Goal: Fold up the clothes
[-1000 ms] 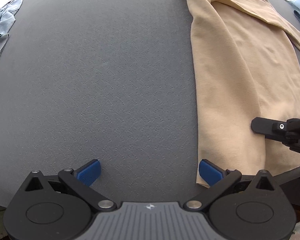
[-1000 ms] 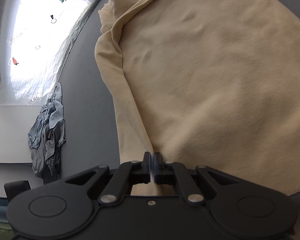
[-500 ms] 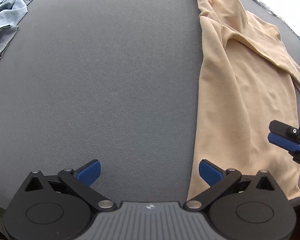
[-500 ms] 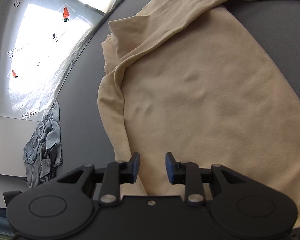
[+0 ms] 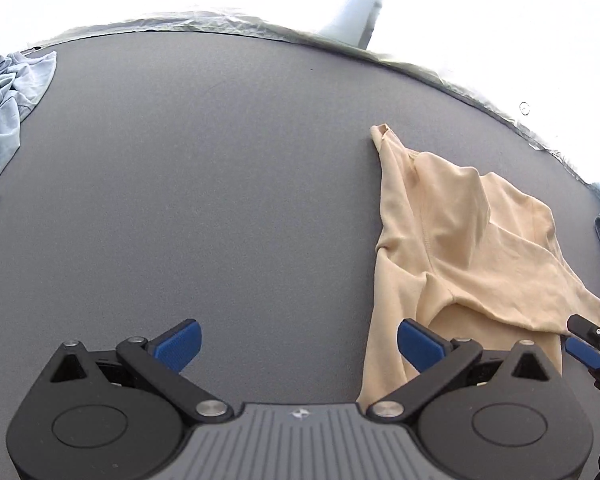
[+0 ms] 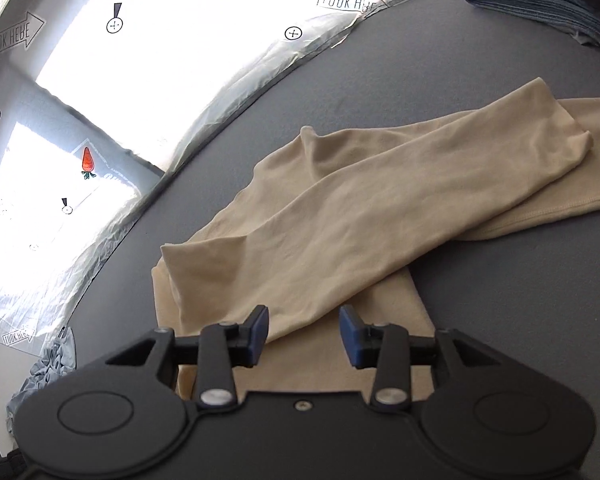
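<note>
A tan long-sleeved garment (image 5: 456, 240) lies folded lengthwise on the dark grey table (image 5: 220, 160), its sleeves laid across the body (image 6: 380, 208). My left gripper (image 5: 298, 344) hovers open over bare table, its right pad just above the garment's left edge, holding nothing. My right gripper (image 6: 303, 332) hangs above the garment's near part; its jaws are opening and nothing is pinched between the blue pads. The right gripper's fingertip (image 5: 584, 350) shows at the right edge of the left wrist view.
A crumpled light-blue garment (image 5: 4, 108) lies at the table's left side, also low left in the right wrist view (image 6: 48, 376). Folded denim (image 6: 540, 4) is stacked at the far right. Crinkled foil (image 6: 236, 92) rims the table's far edge.
My right gripper went from shut on the tan fabric to open and let it go. Both grippers lifted and pulled back, so the garment's far end and the table edge came into view.
</note>
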Tool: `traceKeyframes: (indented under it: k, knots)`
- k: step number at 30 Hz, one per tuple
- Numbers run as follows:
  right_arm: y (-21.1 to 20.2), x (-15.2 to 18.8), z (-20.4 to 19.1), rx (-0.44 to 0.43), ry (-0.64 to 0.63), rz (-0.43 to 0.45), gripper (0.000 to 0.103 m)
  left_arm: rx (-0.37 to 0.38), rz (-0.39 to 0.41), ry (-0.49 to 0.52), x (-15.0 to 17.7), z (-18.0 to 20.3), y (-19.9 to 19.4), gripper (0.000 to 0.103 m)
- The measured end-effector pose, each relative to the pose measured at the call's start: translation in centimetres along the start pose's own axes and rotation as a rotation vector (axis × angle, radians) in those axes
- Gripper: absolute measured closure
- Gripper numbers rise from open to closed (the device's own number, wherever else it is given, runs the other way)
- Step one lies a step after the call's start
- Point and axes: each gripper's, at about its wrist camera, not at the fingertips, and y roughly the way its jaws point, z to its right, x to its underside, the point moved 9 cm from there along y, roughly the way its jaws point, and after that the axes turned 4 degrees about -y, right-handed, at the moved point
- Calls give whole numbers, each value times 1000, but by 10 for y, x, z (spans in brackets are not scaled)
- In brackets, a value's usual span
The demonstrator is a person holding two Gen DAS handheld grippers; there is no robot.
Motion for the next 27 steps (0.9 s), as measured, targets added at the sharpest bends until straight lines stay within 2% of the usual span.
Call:
traceKeyframes:
  k: [3,5,8,10,12,13,15,16,18,19,23,27]
  knots:
    - [3,-42,38,168,5,108,57,9,32,36,-41,19,30,3]
    - [4,-65,65,287,3,162,55,9,40,71,-66,30,50,9]
    - [5,-90,106,476,-44,194,45,19,26,148,-95,43,86,16]
    - [7,-100,132,585,-105,190,43,33,5,191,-107,51,111,25]
    - [11,-101,147,606,-143,156,44,44,-14,215,-115,59,131,26]
    - [13,-100,151,585,-143,141,46,56,-20,219,-117,61,137,30]
    - [15,-99,151,540,-157,126,63,66,-2,233,-119,69,146,36]
    - [16,-99,149,524,-171,120,69,71,27,244,-119,74,146,58]
    - [16,-103,142,523,-215,103,98,82,59,239,-117,80,146,96]
    - [15,-105,138,511,-219,104,98,81,80,236,-117,83,145,101]
    - [-6,-129,124,475,-219,203,99,48,195,208,-126,89,127,101]
    - [-37,-158,110,507,-250,340,100,64,231,169,-138,87,119,101]
